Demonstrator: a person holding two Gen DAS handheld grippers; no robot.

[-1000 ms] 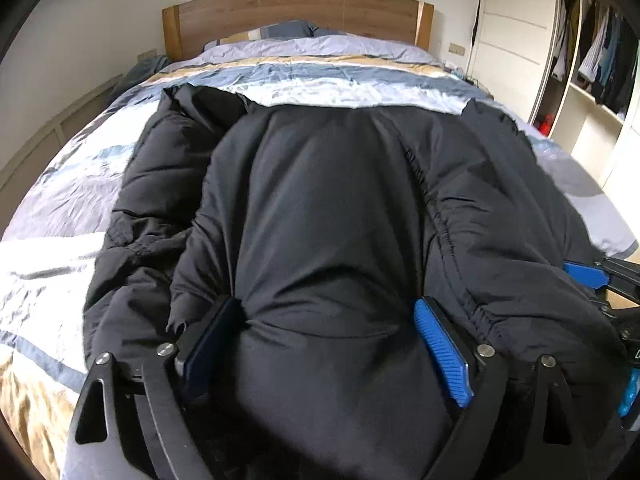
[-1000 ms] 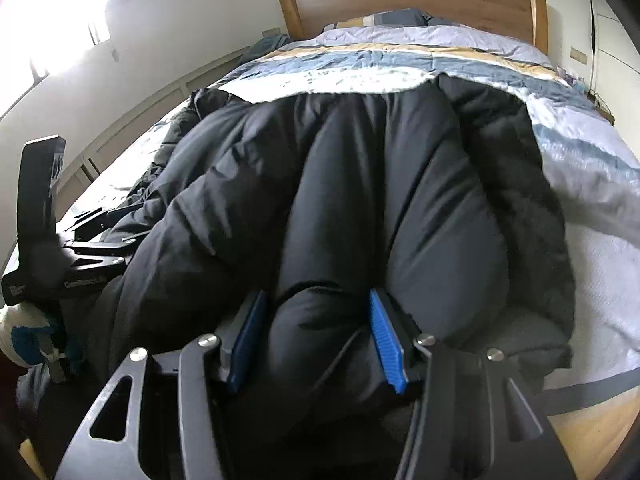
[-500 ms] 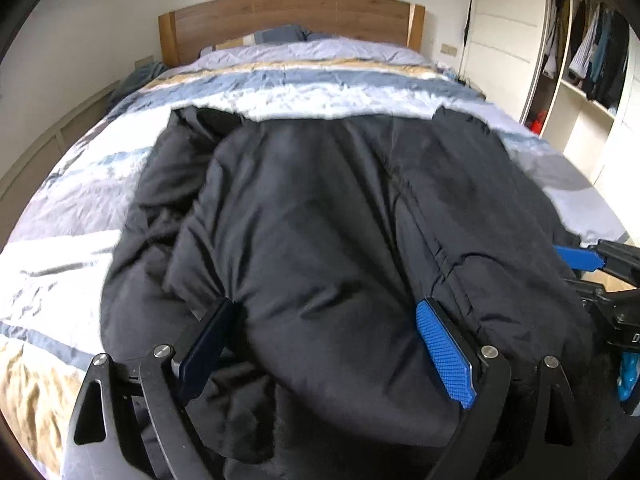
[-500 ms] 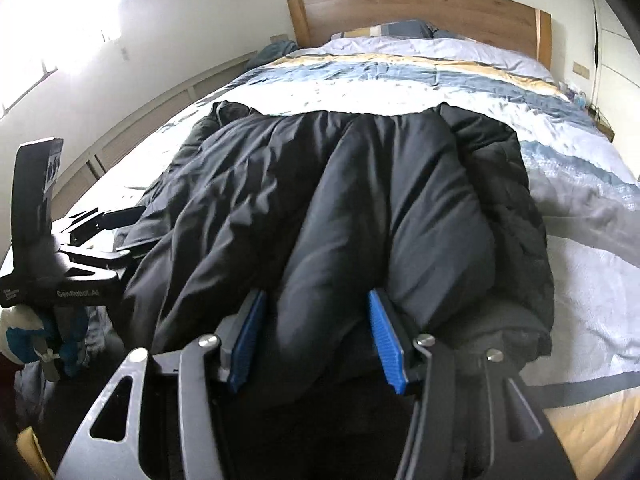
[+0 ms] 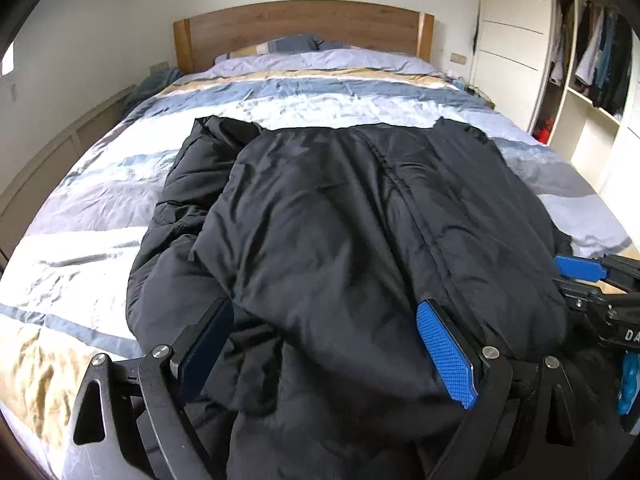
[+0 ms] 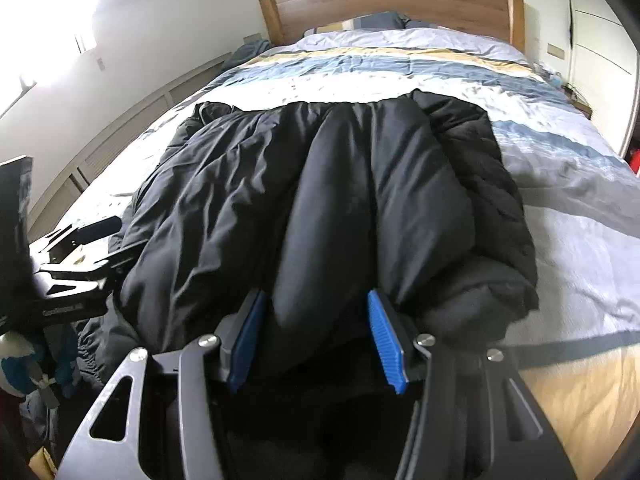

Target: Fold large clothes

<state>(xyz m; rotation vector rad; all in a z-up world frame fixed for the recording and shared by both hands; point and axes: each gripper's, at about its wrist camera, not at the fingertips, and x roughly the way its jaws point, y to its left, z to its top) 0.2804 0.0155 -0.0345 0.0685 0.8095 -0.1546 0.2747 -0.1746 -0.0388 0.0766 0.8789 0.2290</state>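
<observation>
Left wrist view: the left tongs (image 5: 326, 344) stand at the near edge of the frame, jaws spread wide, with a thick bunch of the black padded jacket (image 5: 352, 216) filling the whole gap between them. The blue pad on the right lies against the fabric; the dark pad on the left is partly tucked under a fold. The tongs are closed on the jacket's near edge at a wide setting.

Right wrist view: the right tongs (image 6: 318, 340) sit at the near centre, jaws at a middling spread, clamped on a raised roll of the same jacket, which bulges up between the two blue pads and presses against both.

Each tool shows in the other's view: the right tongs at the far right edge of the left view, the left tongs at the left edge of the right view, both beside the jacket's near hem. A gloved hand (image 6: 16, 364) in white and blue shows at the lower left of the right view.

From the tongs the jacket runs away across the bed (image 5: 92, 248), spread lengthwise along its middle, creased and puffed. Its left side is doubled over in rumpled folds; its right side lies flatter. The far edge ends near the middle of the bed, on a pale band of the striped cover.

Beyond the jacket are pillows (image 5: 296, 44) and a wooden headboard (image 5: 304, 24). At far right stands an open wardrobe (image 5: 592, 64) with hanging clothes.
</observation>
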